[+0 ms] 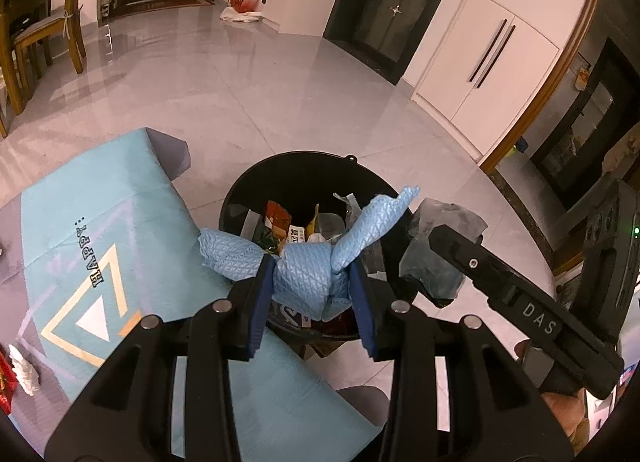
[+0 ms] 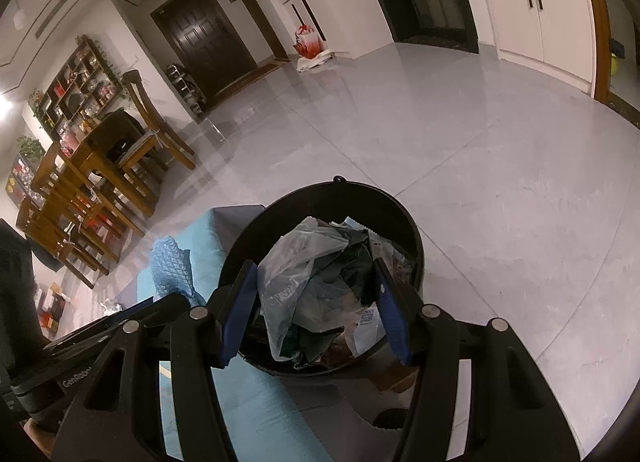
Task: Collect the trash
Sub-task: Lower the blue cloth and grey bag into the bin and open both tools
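While both tools tilted steeply down over the black trash bin (image 1: 236,198), the left tongs (image 1: 314,290) were clenched on a crumpled blue textured cloth (image 1: 304,274), its blue pads pressing the wad from either side. Loose ends of the cloth flared out left and up to the right beyond the pads. The cloth hung over the near rim of the bin, directly ahead of the left tongs, above wrappers and packets already lying inside; printed characters showed on one packet but were too small to read.

Just right of the left tongs, the right tool's black body crossed the view with the letters "DAS" on it, and a fingertip of the person's hand (image 1: 522,348) showed beneath it.

The right tongs (image 2: 316,302) gripped a bunched translucent plastic bag (image 2: 296,274) mixed with dark green crumpled material, the pads bearing on both flanks of the bundle. That bundle sat over the bin's mouth, straight ahead of the right tongs. To their left the other tool's body read "GenRobo", cut off at the edge.

Left of and below the left tongs lay a teal cloth over the table (image 1: 100,198), printed with "HAPPY" beside a triangle design. Red and white objects sat at its far left edge.
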`<state>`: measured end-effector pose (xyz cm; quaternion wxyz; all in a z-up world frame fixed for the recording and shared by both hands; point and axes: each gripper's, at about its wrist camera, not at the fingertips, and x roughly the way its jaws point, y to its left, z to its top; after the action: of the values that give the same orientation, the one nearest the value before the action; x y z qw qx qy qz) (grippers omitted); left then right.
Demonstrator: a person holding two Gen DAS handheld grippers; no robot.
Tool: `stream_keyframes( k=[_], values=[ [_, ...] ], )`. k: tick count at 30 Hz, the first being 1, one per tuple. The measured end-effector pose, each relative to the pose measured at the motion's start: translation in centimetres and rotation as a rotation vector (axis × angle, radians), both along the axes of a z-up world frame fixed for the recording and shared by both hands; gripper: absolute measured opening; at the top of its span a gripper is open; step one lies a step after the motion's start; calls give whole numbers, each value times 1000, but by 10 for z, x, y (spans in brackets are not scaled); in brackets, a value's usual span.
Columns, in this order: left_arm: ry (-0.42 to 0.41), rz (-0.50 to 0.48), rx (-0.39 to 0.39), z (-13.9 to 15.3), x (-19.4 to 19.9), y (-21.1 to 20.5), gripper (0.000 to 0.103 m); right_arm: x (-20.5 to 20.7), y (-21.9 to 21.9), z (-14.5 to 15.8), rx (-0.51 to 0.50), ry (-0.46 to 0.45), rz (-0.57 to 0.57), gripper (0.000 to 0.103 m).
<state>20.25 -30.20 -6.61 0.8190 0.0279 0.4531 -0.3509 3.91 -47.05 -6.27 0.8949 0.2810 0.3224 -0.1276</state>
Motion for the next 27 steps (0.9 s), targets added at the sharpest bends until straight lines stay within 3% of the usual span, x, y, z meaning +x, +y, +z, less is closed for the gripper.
stream_keyframes(
  k=[8, 27],
  values=[
    [55, 18, 9, -19, 14, -12, 39, 22, -4, -13, 58, 67, 6, 58],
    [103, 22, 46, -49, 35, -31, 40, 33, -31, -31, 188, 124, -57, 60]
  ],
)
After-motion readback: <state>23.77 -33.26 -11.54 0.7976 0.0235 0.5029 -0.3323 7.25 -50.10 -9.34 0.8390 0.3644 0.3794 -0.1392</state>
